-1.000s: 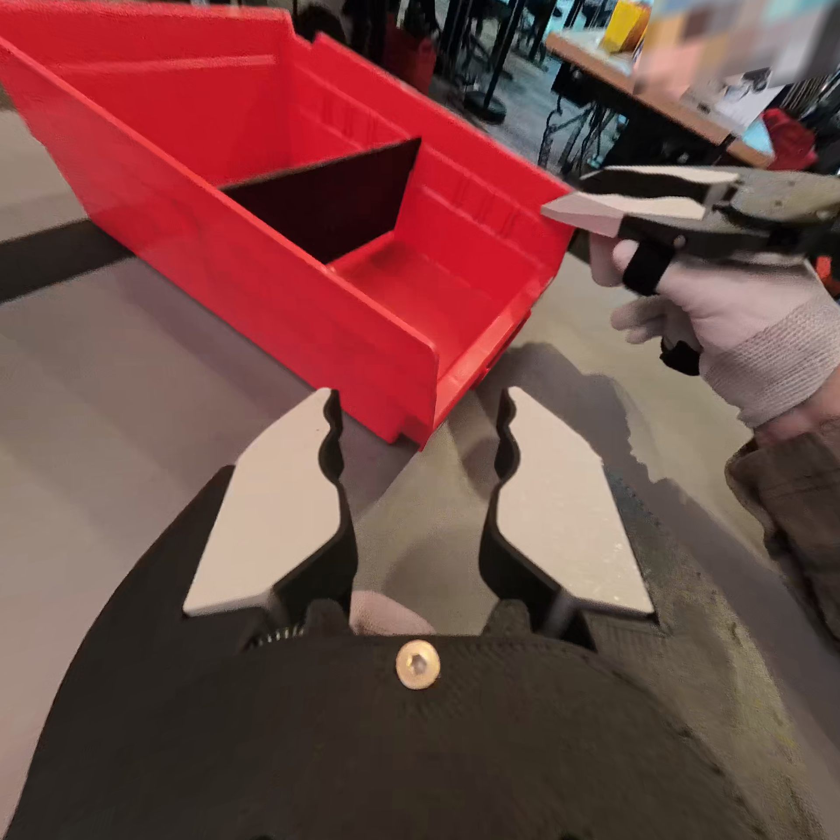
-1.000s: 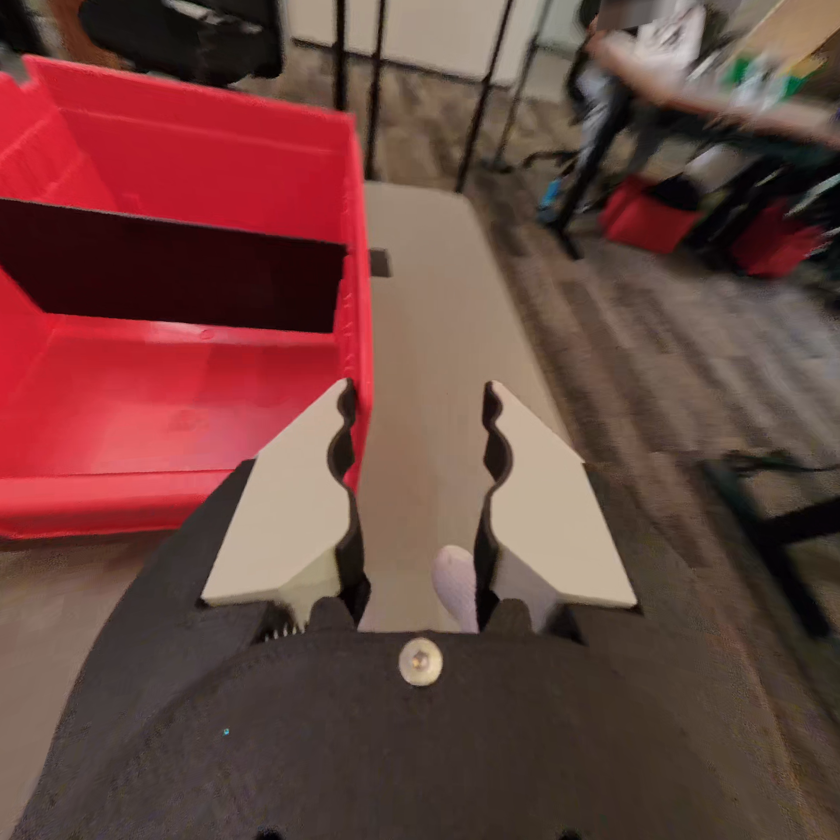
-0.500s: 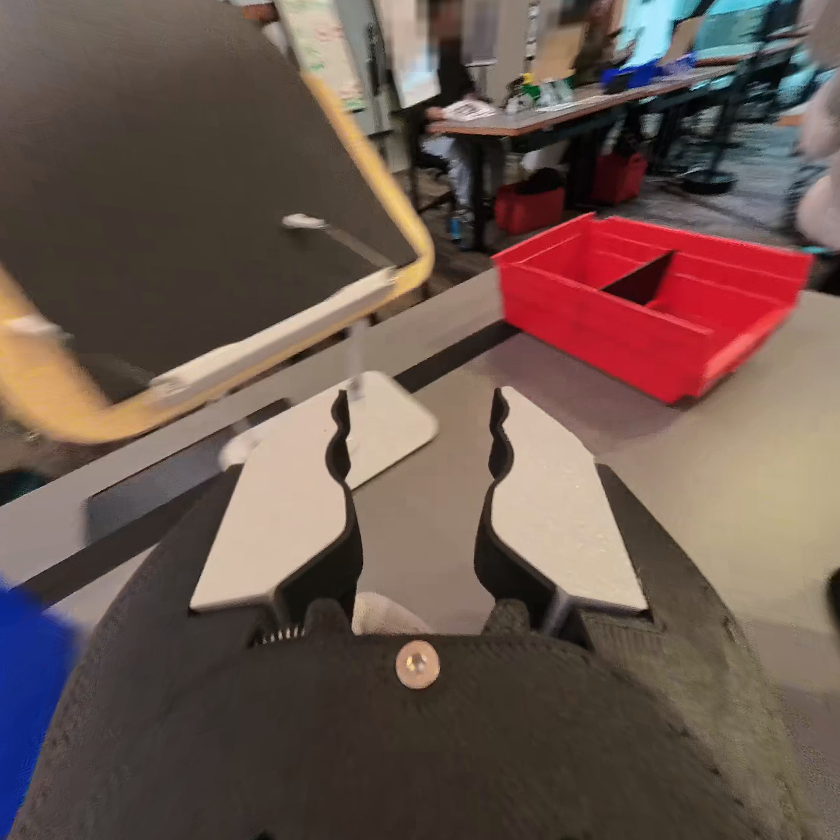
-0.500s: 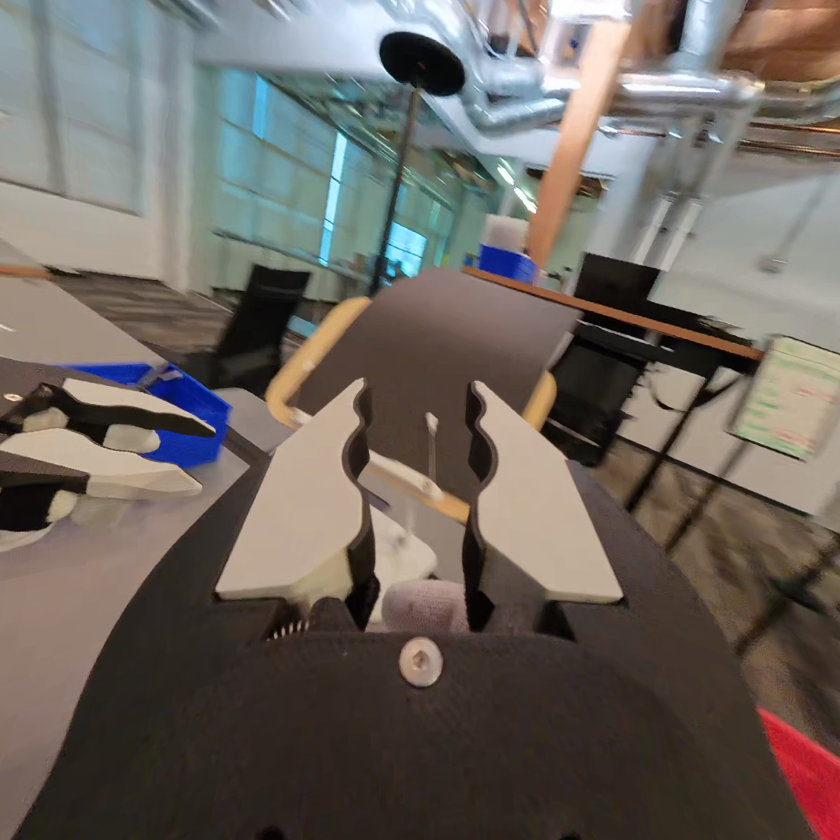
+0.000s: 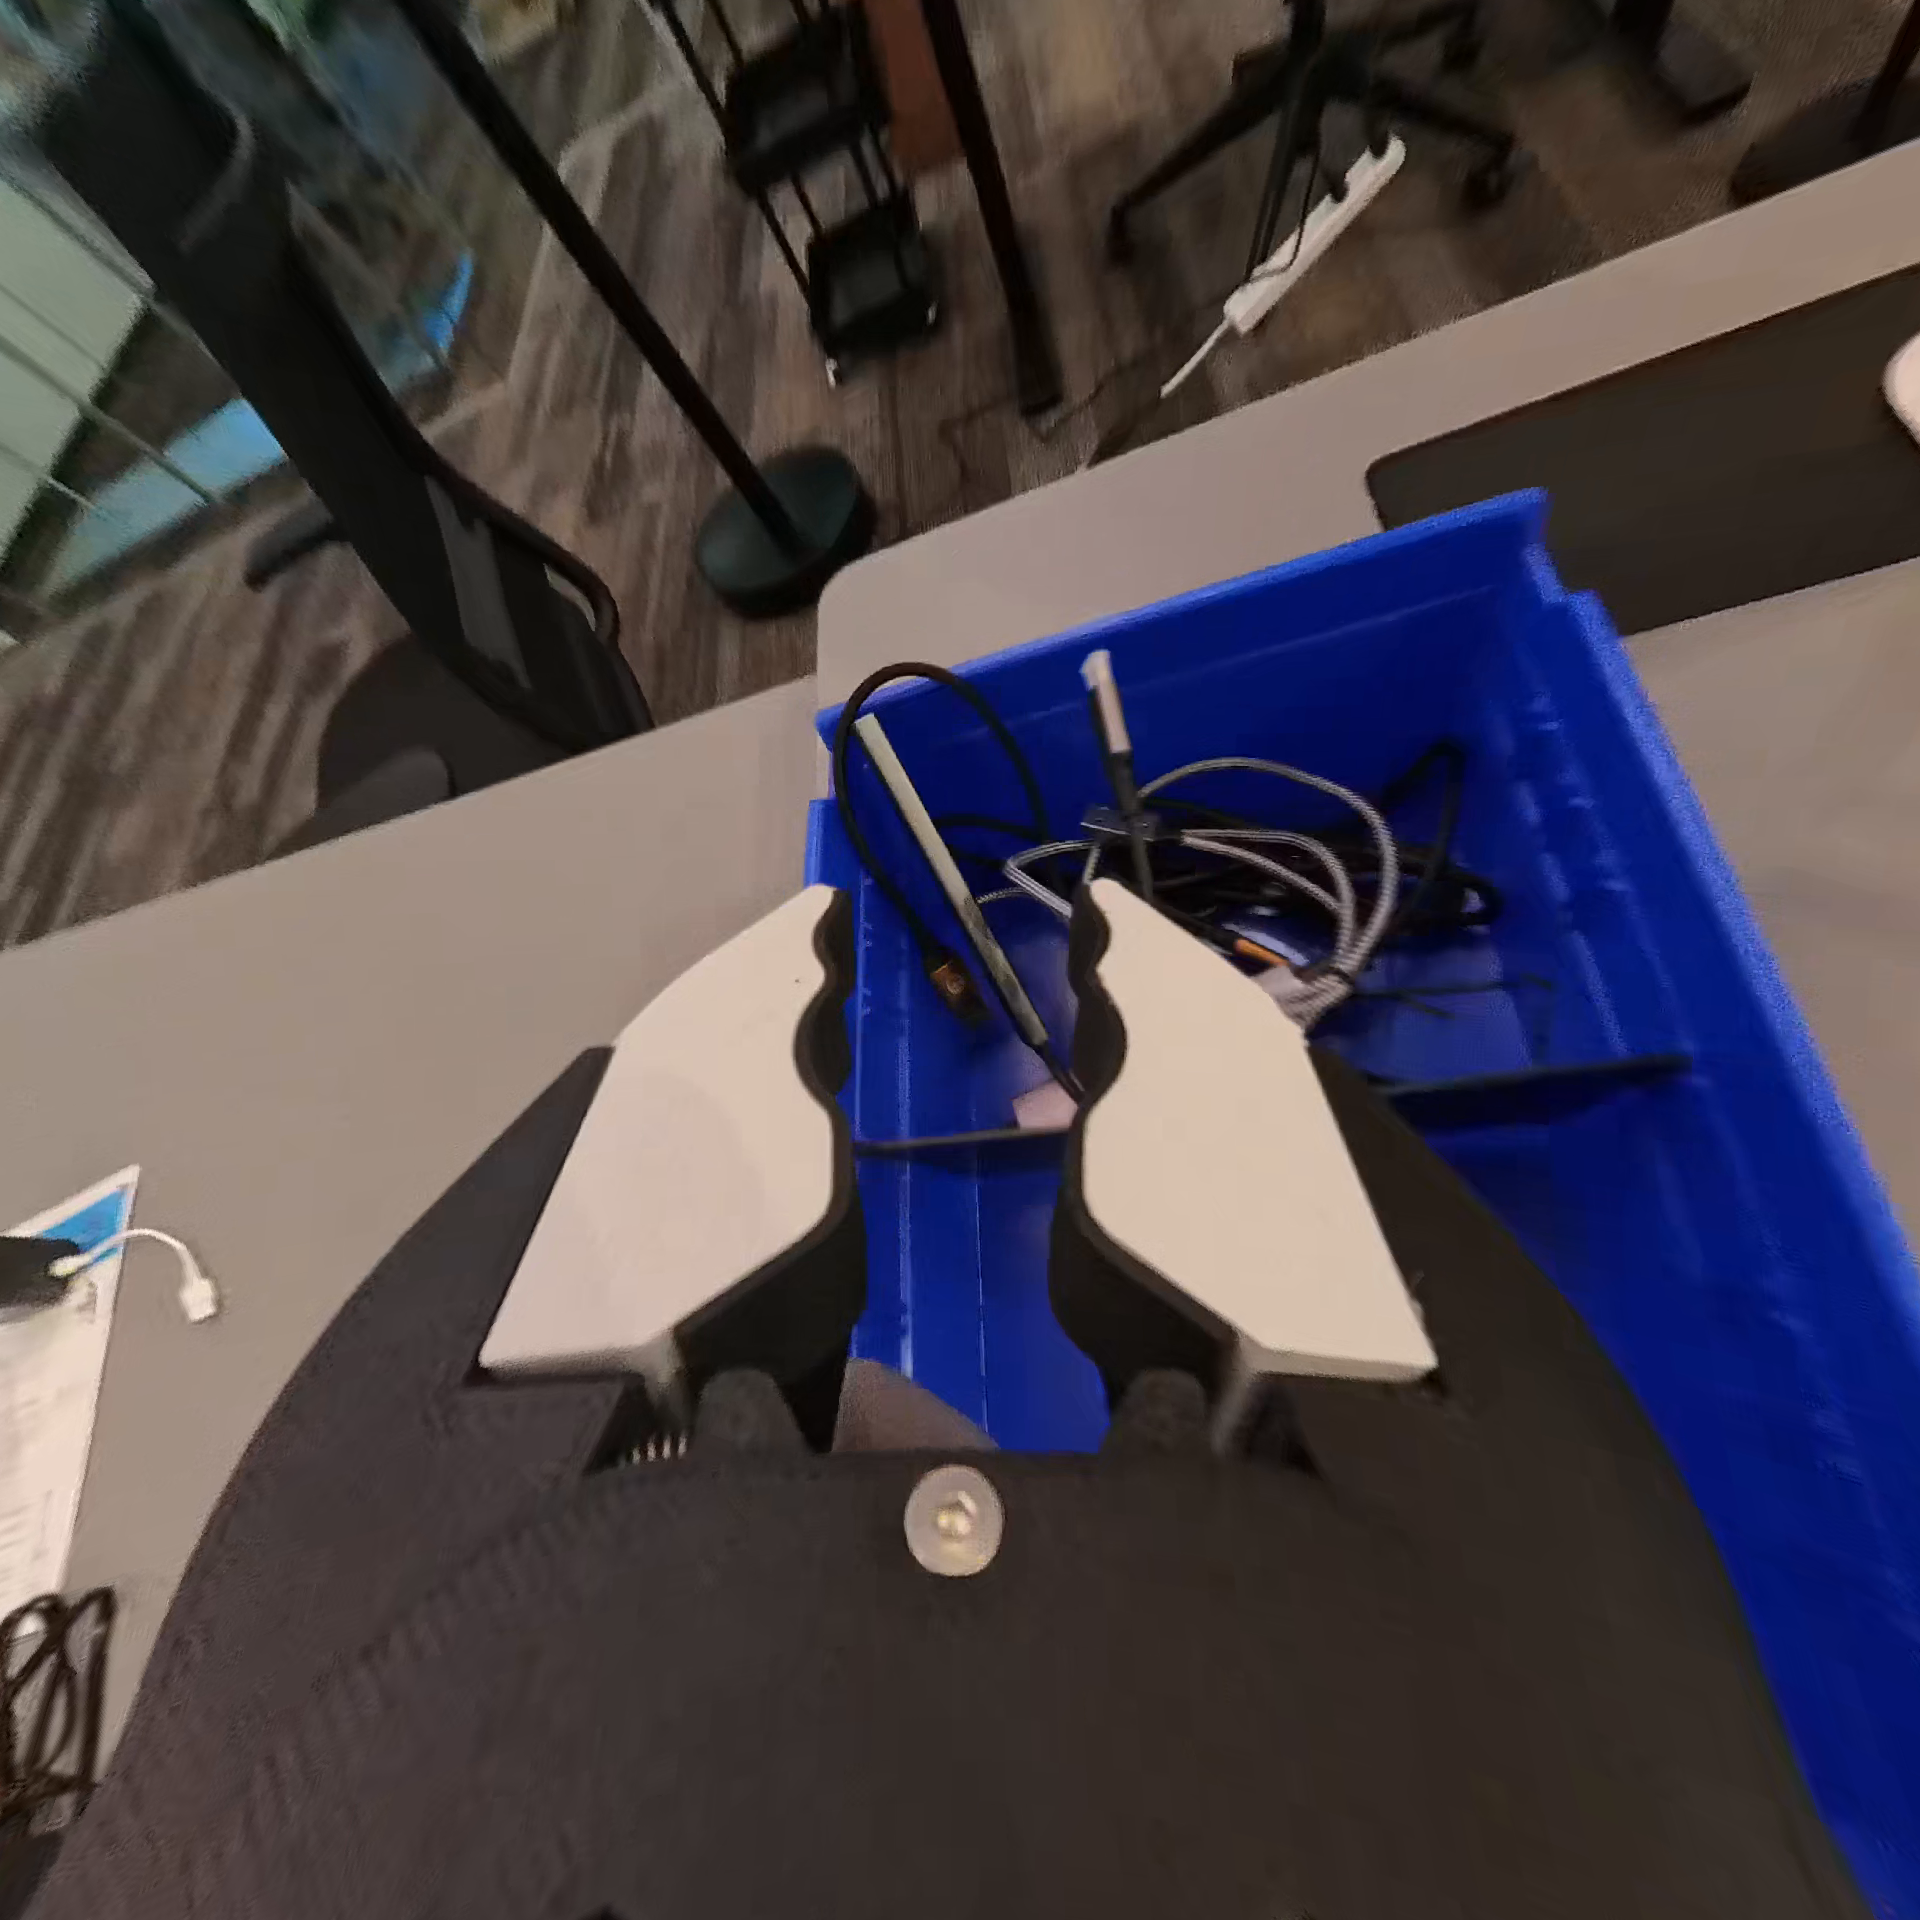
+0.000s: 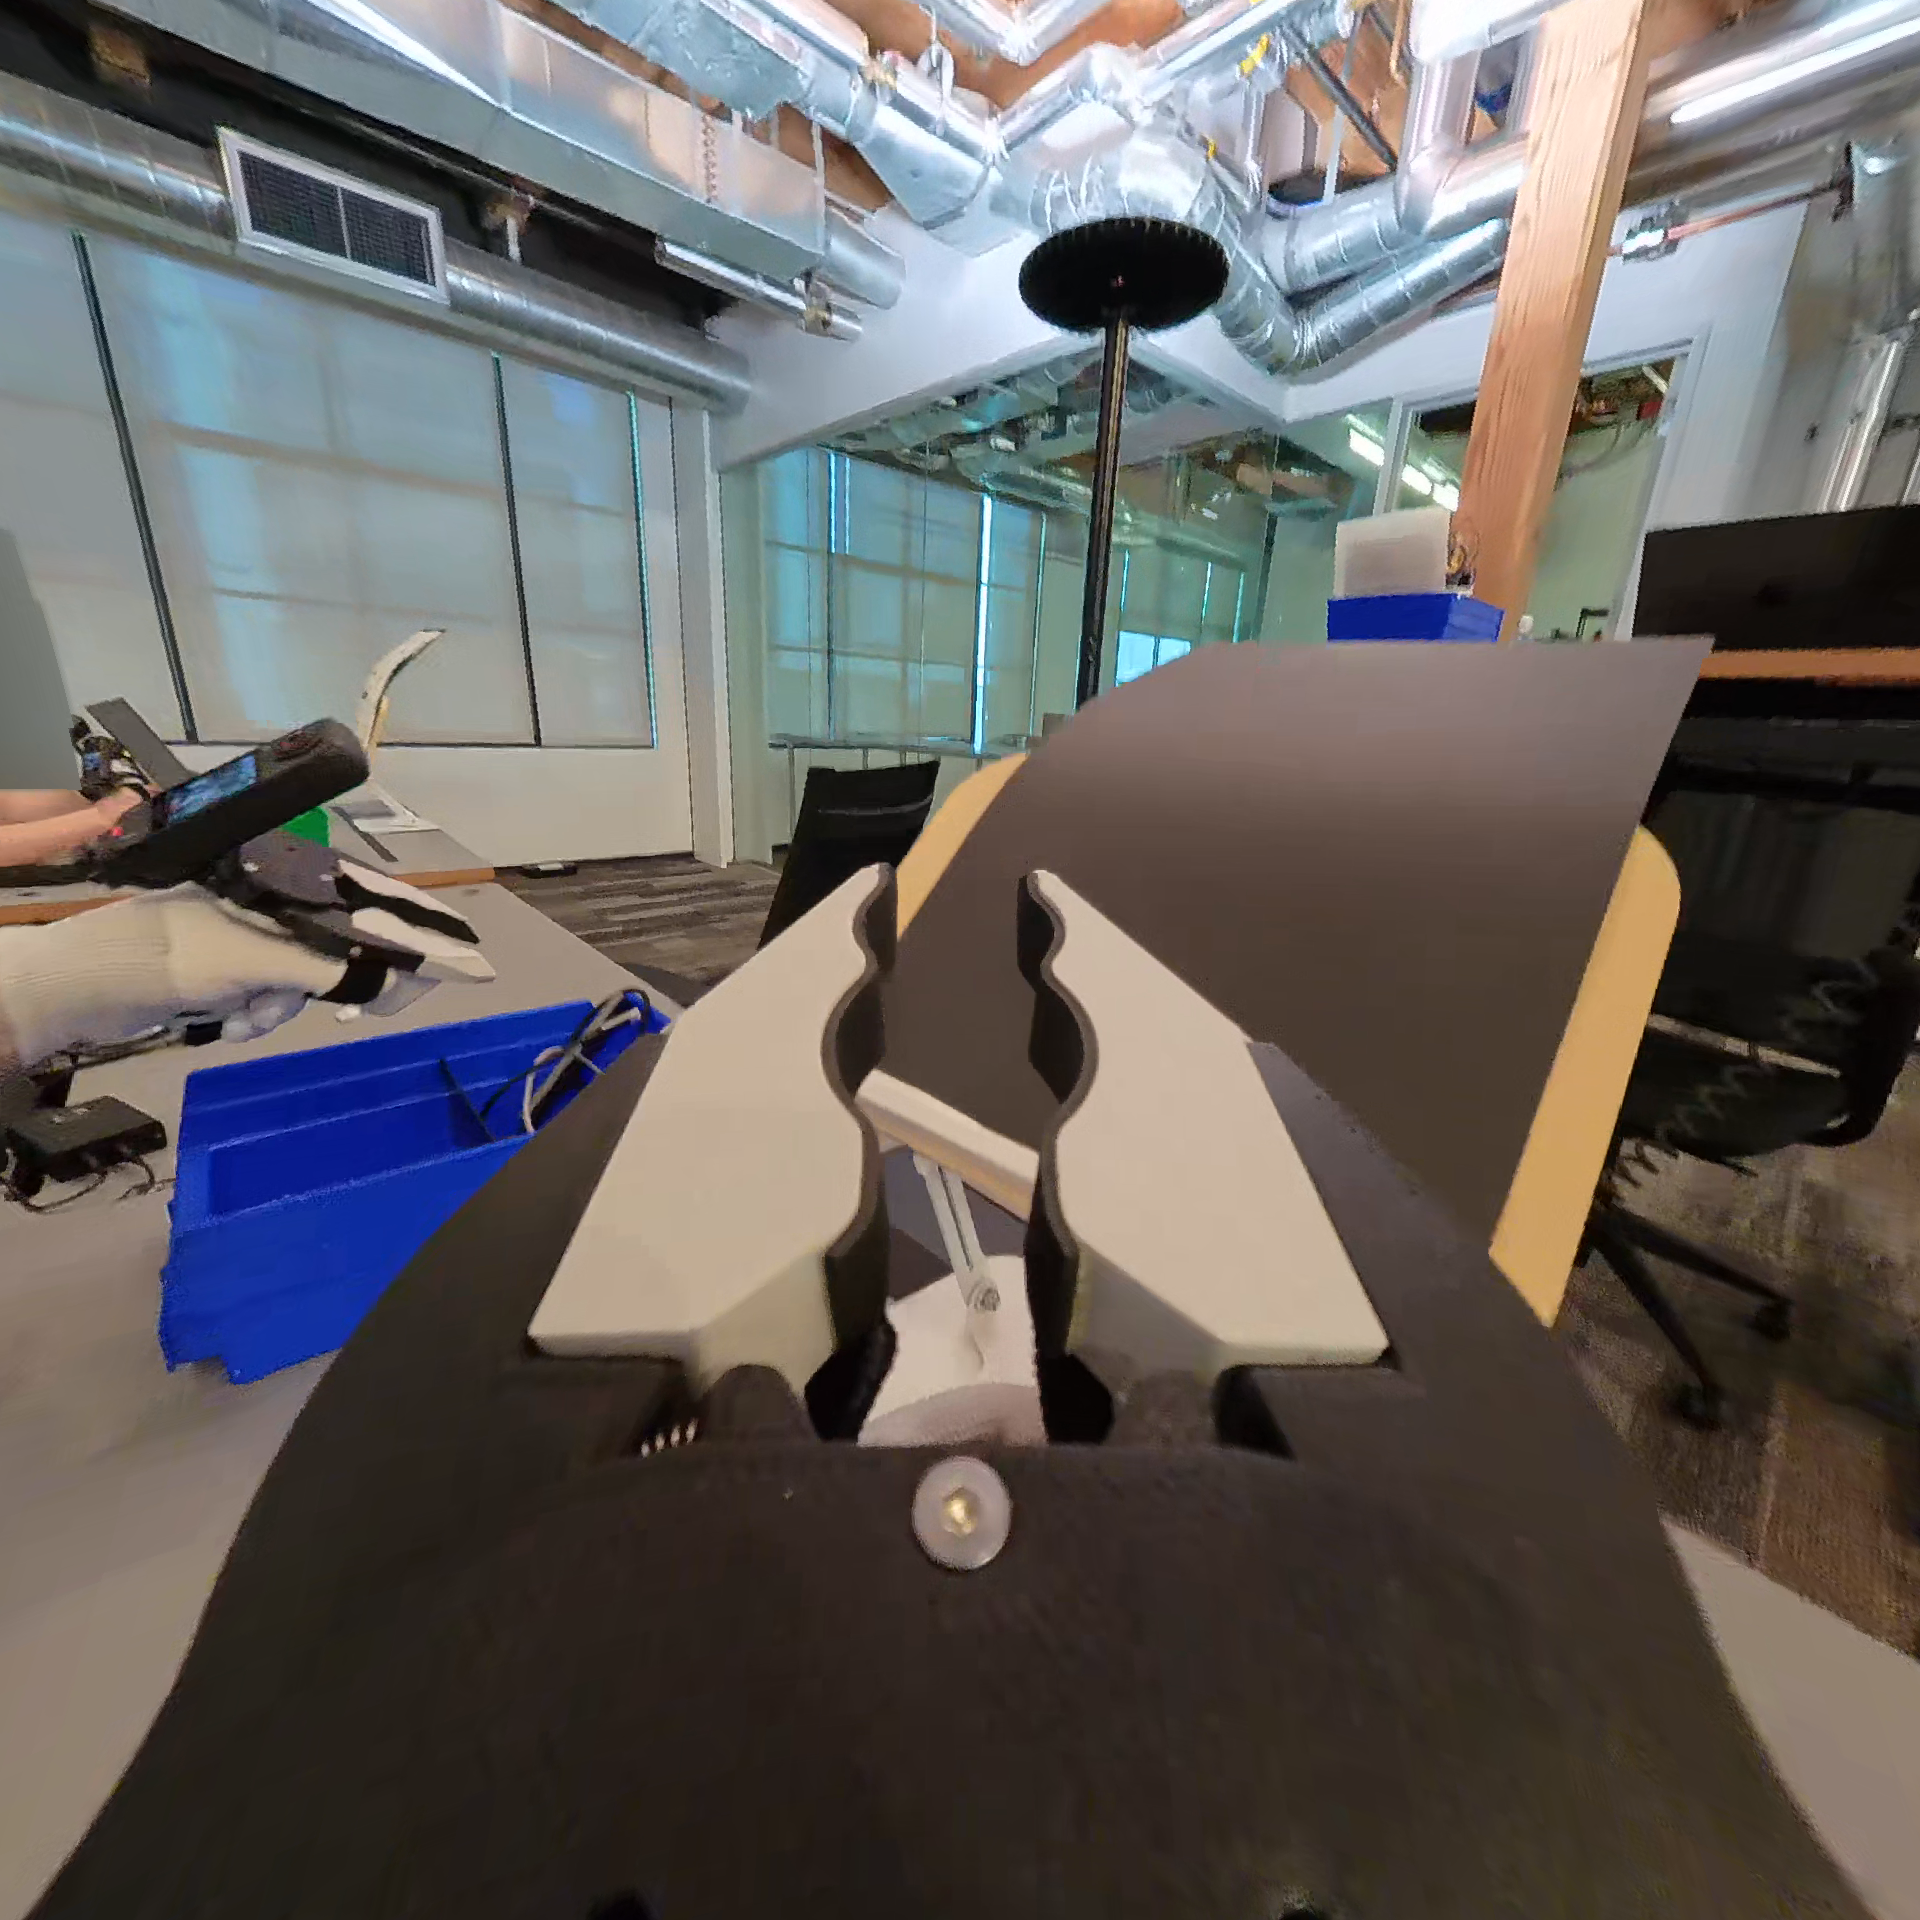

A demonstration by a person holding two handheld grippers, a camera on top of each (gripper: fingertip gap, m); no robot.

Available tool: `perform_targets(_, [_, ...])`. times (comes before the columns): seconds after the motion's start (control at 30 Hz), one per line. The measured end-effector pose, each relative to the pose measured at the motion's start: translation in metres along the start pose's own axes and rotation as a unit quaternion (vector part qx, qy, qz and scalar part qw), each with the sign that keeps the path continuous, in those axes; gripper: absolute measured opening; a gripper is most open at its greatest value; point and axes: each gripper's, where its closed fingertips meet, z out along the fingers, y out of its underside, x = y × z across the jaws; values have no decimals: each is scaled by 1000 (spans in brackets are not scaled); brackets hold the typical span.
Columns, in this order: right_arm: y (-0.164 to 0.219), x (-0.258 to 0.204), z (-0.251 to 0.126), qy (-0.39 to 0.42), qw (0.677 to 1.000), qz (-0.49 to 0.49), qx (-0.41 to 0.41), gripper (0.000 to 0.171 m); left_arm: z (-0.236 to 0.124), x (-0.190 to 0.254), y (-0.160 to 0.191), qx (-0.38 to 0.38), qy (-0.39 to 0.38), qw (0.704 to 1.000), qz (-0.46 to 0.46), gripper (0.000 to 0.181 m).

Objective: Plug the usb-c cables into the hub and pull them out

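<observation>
My left gripper hovers over the near end of the blue bin, jaws spread, holding nothing. Cables lie tangled in the bin's far compartment, past the divider. I'd drop straight down on one plug end, not the tangle. Right gripper is raised and level, jaws apart, empty, aimed at a black board. I see no hub.

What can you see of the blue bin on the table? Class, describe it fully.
The blue bin is a long, open-topped, plastic-looking tray lying flat on the grey table. A thin dark divider crosses it. The far compartment holds tangled cables, black and braided grey, some leaning on its wall. The left gripper hovers above, jaws open, touching nothing.
</observation>
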Motion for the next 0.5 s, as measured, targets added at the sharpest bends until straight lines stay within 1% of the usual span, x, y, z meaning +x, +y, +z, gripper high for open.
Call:
perform_targets(0.07, [12, 7, 0, 7, 1000, -1, -16, 21, 28, -1, 8, -38, 20, 999, -19, 37])
perform_targets(0.13, [17, 12, -1, 9, 1000, -2, -21, 21, 53, 4, 20, -93, 37, 995, -27, 39])
perform_targets(0.17, [17, 15, -2, 11, 1000, 3, -19, 22, 64, 0, 24, -111, 28, 993, -28, 35])
perform_targets(0.23, [16, 21, -5, 15, 1000, 14, -10, 22, 83, 4, 34, -149, 40, 987, -53, 32])
perform_targets(0.27, [16, 25, -7, 21, 1000, 16, -10, 22, 91, 4, 36, -159, 39, 984, -71, 32])
perform_targets(0.33, [18, 33, -11, 32, 999, 17, -10, 22, 104, -5, 44, -188, 10, 980, -68, 37])
perform_targets(0.4, [19, 37, -13, 39, 999, 16, -13, 22, 113, -10, 46, -192, -5, 978, -80, 33])
perform_targets(0.43, [20, 39, -13, 41, 999, 16, -14, 22, 118, -11, 49, -197, -7, 977, -83, 28])
perform_targets(0.47, [20, 40, -14, 42, 999, 19, -13, 22, 122, -10, 50, -199, -3, 976, -89, 17])
perform_targets(0.5, [19, 40, -14, 40, 999, 23, -10, 22, 125, -9, 55, -210, -4, 974, -84, 14])
